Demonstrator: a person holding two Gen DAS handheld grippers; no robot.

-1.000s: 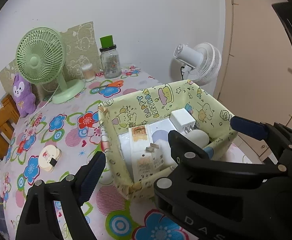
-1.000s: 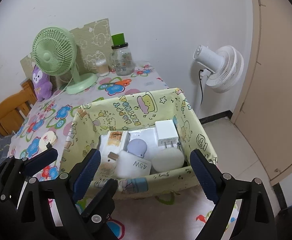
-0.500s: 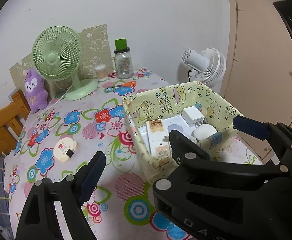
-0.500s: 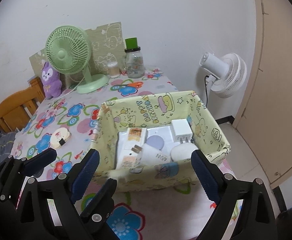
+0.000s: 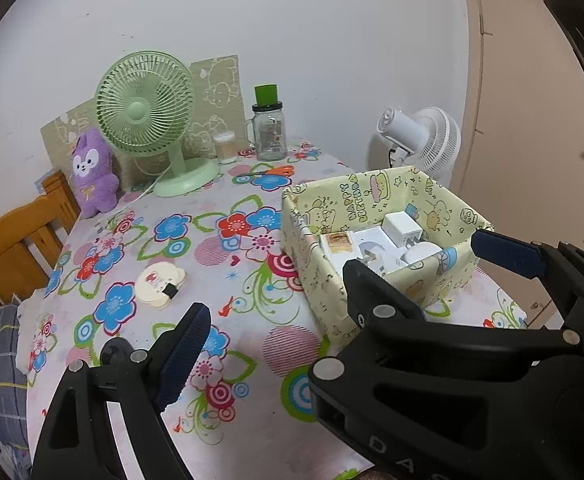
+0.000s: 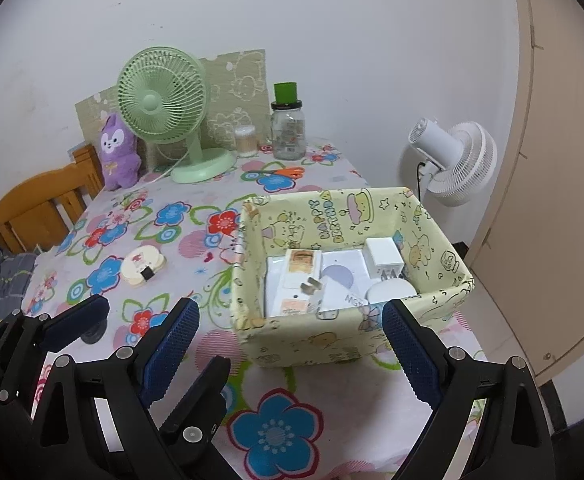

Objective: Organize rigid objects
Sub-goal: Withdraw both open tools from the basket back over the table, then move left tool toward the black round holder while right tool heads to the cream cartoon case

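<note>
Nearest you, both tools hang over the flowered bench (image 6: 292,384) with nothing in them. Your left hand-held gripper (image 5: 331,292) stands wide open, its blue pads (image 5: 182,354) clear of everything; your right hand-held gripper (image 6: 292,348) is just as wide, empty too, and touches nothing.

The relation that matters: the one loose piece on the cloth, a cream round case with a small black clip (image 6: 143,266), lies ahead and to the left of both tools, well apart from the yellow printed box (image 6: 319,344). It sits flat, slightly longer across than deep. Your left tool looks the nearer and better lined up for it, so that is probably the arm to send; your right one faces the box's near wall instead.

Inside the box (image 5: 375,200) the white chargers (image 6: 383,258), a flat white pack (image 6: 297,276) and a rounded white piece (image 6: 389,292) already lie packed together.

Farther back stand the green fan (image 6: 164,108), a purple plush (image 6: 118,154), a jar with a green lid (image 6: 288,128) and orange-handled scissors (image 6: 282,173), likely left alone.
</note>
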